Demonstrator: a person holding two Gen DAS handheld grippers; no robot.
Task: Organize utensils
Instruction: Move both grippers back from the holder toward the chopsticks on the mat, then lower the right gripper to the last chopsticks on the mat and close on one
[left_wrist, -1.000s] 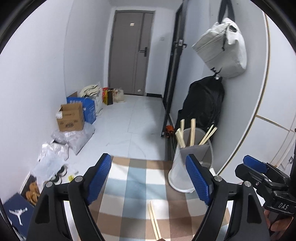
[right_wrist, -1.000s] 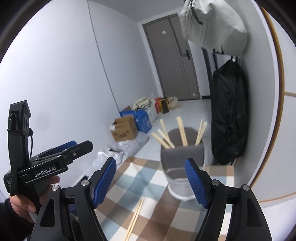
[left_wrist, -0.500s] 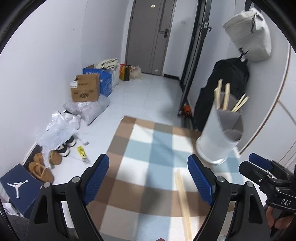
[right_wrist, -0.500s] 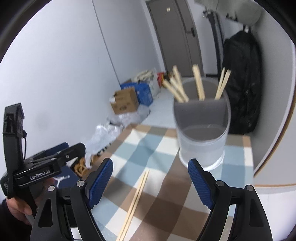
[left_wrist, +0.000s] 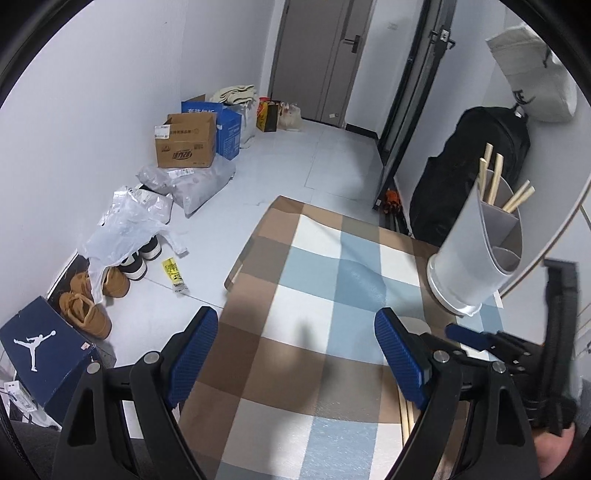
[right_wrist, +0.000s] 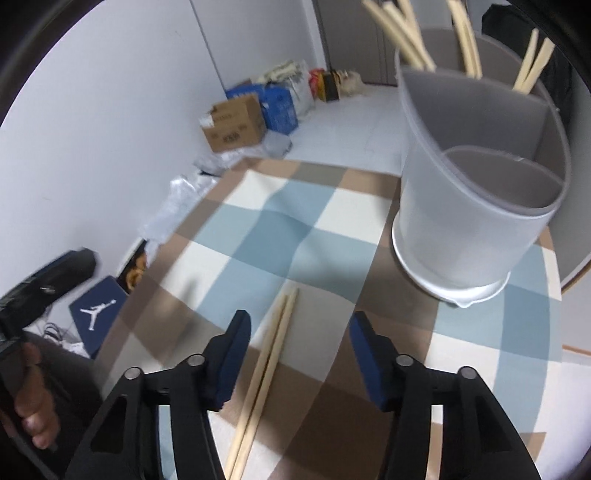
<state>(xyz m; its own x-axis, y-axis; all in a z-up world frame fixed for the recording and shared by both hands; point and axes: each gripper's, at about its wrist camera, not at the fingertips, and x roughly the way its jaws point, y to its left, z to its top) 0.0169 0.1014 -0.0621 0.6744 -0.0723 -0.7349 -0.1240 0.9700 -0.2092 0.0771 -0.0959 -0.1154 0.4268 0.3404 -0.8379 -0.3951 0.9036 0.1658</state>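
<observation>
Right gripper (right_wrist: 297, 352) straddling the pair of pale wooden chopsticks (right_wrist: 266, 373), jaws closing, pads not yet touching.

Chopsticks lie flat on the checked blue, brown and white cloth (right_wrist: 266, 221), lower centre of the right view, so the approach is steep from above. Destination is probably the grey divided plastic holder (right_wrist: 476, 192), upper right, already holding sticks. Left gripper (left_wrist: 295, 360) hangs wide apart, empty, likely on standby. Chopsticks' near ends are cut off; left view shows only a sliver.
</observation>
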